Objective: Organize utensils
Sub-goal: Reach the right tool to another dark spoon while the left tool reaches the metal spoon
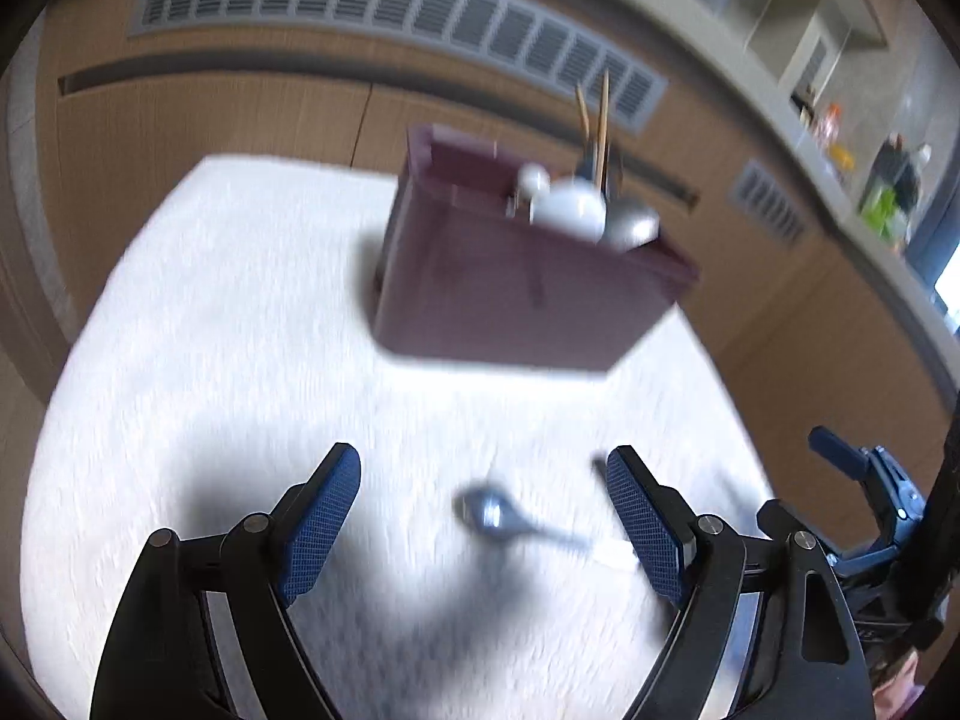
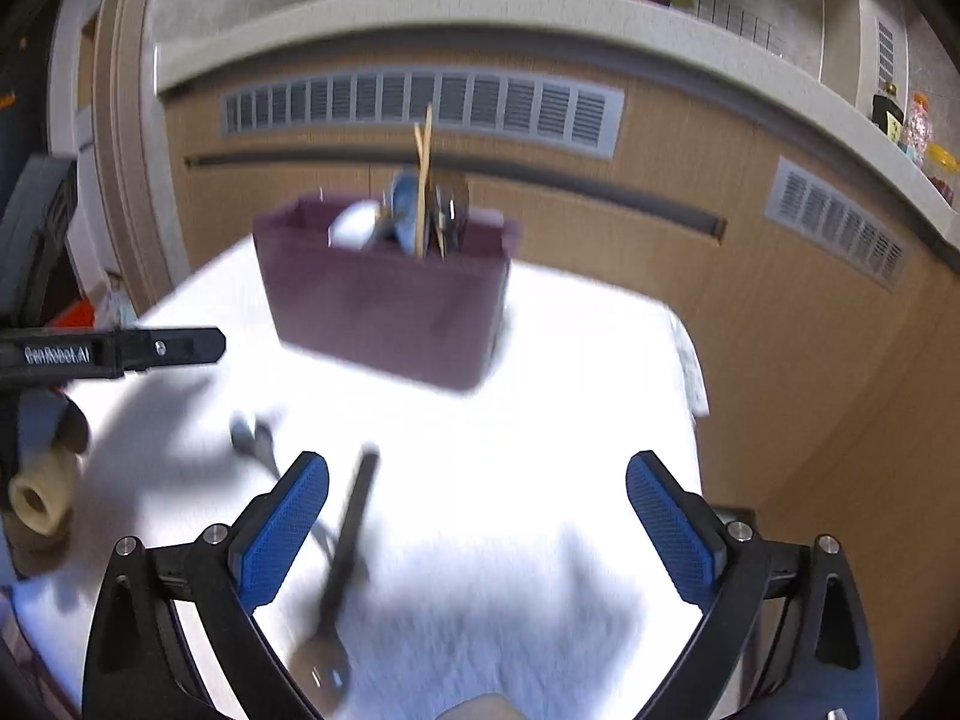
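A maroon utensil box (image 1: 510, 294) (image 2: 384, 294) stands on the white cloth, with spoons and chopsticks (image 1: 600, 120) sticking out of it. My left gripper (image 1: 483, 510) hangs open over a blue-grey spoon (image 1: 498, 516) that lies on the cloth between its blue pads, untouched. My right gripper (image 2: 477, 516) is open too. A dark-handled spoon (image 2: 345, 552) lies just inside its left pad, with its bowl near the bottom edge. A second small spoon (image 2: 252, 438) lies further left on the cloth. The picture is blurred by motion.
The white cloth (image 1: 240, 330) covers a small table in front of wooden cabinet fronts with grey vents (image 2: 420, 102). In the right wrist view the left gripper's arm (image 2: 120, 351) reaches in at the left. A beige roll (image 2: 36, 504) sits at the table's left edge.
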`<state>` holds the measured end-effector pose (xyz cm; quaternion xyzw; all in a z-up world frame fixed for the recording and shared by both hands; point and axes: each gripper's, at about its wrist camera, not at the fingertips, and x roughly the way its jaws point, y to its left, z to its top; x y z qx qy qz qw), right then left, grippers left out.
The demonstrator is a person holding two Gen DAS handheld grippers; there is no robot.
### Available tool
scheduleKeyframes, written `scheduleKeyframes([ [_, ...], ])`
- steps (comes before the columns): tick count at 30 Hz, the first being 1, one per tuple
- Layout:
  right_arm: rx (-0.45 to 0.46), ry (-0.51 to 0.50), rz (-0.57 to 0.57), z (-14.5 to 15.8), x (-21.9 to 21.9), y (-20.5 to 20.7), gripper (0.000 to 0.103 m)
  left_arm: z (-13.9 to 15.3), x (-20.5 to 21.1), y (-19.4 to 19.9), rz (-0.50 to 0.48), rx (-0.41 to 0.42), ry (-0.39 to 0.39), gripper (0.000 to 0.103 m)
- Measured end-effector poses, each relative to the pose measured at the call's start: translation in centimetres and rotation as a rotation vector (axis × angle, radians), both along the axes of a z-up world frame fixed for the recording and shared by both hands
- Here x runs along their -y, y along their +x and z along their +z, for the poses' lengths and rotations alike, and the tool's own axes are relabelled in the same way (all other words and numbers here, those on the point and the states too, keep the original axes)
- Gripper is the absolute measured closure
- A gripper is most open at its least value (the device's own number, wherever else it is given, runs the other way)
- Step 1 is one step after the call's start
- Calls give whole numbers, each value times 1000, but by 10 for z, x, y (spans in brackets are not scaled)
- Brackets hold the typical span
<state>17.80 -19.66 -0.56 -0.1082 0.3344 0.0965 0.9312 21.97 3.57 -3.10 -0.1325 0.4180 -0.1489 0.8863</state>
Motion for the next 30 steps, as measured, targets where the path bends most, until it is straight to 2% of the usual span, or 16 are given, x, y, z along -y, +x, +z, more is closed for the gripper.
scheduleKeyframes([
  [3, -47, -39, -29, -18, 3, -11, 4, -10, 5, -12, -3, -58, 24, 19],
  [8, -166, 54, 9, -38, 4, -27, 2, -18, 8, -22, 14, -132, 41, 19],
  [11, -218, 56, 66, -52, -10, -33, 2, -23, 15, -22, -18, -174, 6, 19],
  [18, -229, -46, 89, -67, -25, -38, 3, -27, 34, -12, -92, -249, -76, 19],
  [20, -221, -88, 62, -68, -18, -37, 3, -27, 38, -2, -96, -280, -110, 19],
  [23, -206, -107, 0, -65, -1, -34, 3, -25, 45, 15, -84, -293, -119, 19],
  [26, -207, -90, -54, -64, 18, -34, 3, -24, 54, 33, -77, -302, -109, 19],
  [30, -226, -35, -65, -64, 30, -36, 3, -22, 75, 53, -85, -273, -33, 19],
])
